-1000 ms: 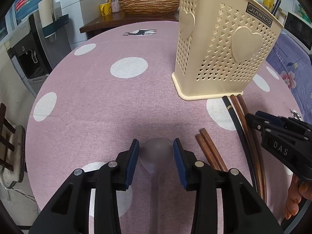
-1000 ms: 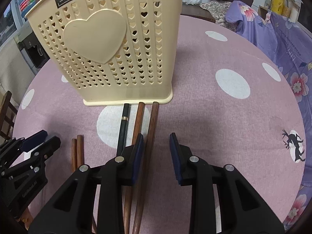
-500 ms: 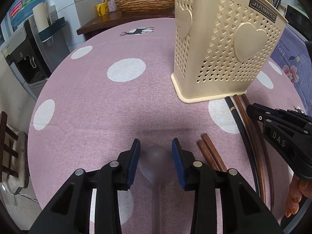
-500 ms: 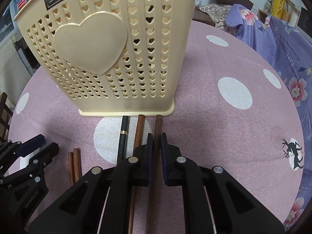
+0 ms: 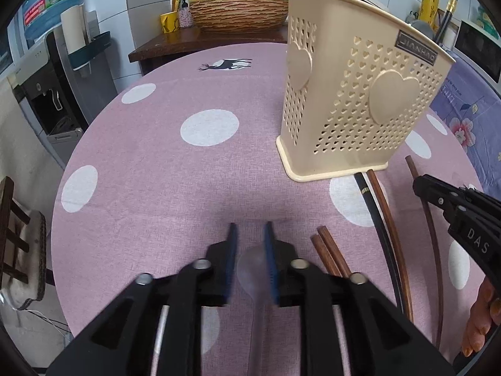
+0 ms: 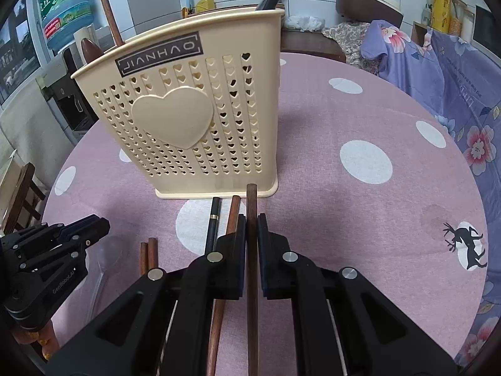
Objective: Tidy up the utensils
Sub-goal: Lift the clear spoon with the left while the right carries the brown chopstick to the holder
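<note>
A cream perforated utensil holder [image 5: 353, 103] stands on the pink dotted tablecloth; it also shows in the right wrist view [image 6: 191, 119]. My right gripper [image 6: 251, 219] is shut on a dark wooden chopstick [image 6: 251, 200] and holds it off the cloth, tip near the holder's base. A brown chopstick [image 6: 233, 213] and a black chopstick [image 6: 213, 219] lie beside it. My left gripper [image 5: 249, 232] has closed on a translucent spoon [image 5: 252, 269], whose bowl sits between the blue pads. Two short brown chopsticks [image 5: 328, 250] lie right of it.
The holder contains wooden utensils that stick out of its top [image 6: 108, 9]. A purple floral cloth [image 6: 454, 72] lies at the table's right. A woven basket [image 5: 238, 12] sits on a dark cabinet behind the table. A water dispenser [image 5: 50, 87] stands at left.
My right gripper closed on the dark chopstick and lifted it off the cloth. My left gripper narrowed onto the spoon and rose with it.
</note>
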Demonstrator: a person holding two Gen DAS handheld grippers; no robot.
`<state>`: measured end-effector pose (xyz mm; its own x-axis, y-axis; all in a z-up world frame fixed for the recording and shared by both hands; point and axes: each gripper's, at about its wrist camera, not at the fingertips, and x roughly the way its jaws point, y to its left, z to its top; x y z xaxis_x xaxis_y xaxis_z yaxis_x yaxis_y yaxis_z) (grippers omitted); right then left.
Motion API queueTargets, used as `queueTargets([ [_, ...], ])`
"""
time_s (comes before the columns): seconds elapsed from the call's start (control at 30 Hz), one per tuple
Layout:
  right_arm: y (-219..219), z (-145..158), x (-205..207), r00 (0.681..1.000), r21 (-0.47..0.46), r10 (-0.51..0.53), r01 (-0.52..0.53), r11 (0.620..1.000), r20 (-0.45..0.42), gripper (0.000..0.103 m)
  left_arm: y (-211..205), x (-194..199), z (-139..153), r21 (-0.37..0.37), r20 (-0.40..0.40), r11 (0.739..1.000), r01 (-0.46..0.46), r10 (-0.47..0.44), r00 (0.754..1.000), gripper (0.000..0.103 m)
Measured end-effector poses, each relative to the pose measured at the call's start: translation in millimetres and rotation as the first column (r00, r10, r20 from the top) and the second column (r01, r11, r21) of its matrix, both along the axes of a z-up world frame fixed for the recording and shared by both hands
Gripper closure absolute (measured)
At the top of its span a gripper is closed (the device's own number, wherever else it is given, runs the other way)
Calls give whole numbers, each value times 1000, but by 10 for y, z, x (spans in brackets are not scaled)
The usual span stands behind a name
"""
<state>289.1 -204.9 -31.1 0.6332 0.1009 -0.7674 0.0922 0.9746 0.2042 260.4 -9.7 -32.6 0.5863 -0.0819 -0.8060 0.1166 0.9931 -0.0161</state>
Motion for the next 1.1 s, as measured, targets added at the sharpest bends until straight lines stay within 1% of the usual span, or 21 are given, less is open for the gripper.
queueTargets([
  [0.03,2,-7,-3,1000,2,1,-1,1000,-3,95,2,-18,-1,3,2,1000,0,0,1000,54],
  [0.07,-1,-17,-8,1000,4,1,-1,1000,-6,95,5,-50,-8,4,7,1000,2,-2,1000,52],
  [0.13,-22,-36,6,1000,4,-5,5,1000,-9,95,4,-81,-32,16,1,1000,12,-12,1000,52],
  [0.27,-19,-44,-12,1000,11,-6,6,1000,-9,95,-1,-117,-159,40,-43,999,33,-31,999,52],
  [0.37,-16,-37,-24,1000,12,-8,8,1000,-5,95,-7,-134,-176,36,-39,999,33,-31,999,56],
  [0.43,-13,-28,-29,1000,14,-8,8,1000,-2,95,-32,-117,-169,39,-41,999,38,-36,998,67],
  [0.57,-16,1,-54,1000,17,-9,9,1000,6,95,-75,-86,-166,33,-43,999,38,-37,998,67],
  [0.67,-24,27,-73,1000,20,-11,11,1000,14,95,-64,-78,-139,4,-36,1000,31,-30,999,67],
  [0.77,-39,90,-122,999,27,-12,11,1000,32,95,-25,-100,-17,-27,4,999,17,-16,1000,67],
  [0.87,-49,214,-198,998,38,-11,8,999,69,95,16,-161,168,-65,73,998,7,-2,997,67],
  [0.93,-59,337,-272,994,43,-10,6,999,105,95,43,-223,314,-91,128,996,-1,13,992,67],
  [1.1,-114,689,-474,980,50,-9,-1,999,200,95,55,-373,593,-140,222,990,-11,42,974,67],
])
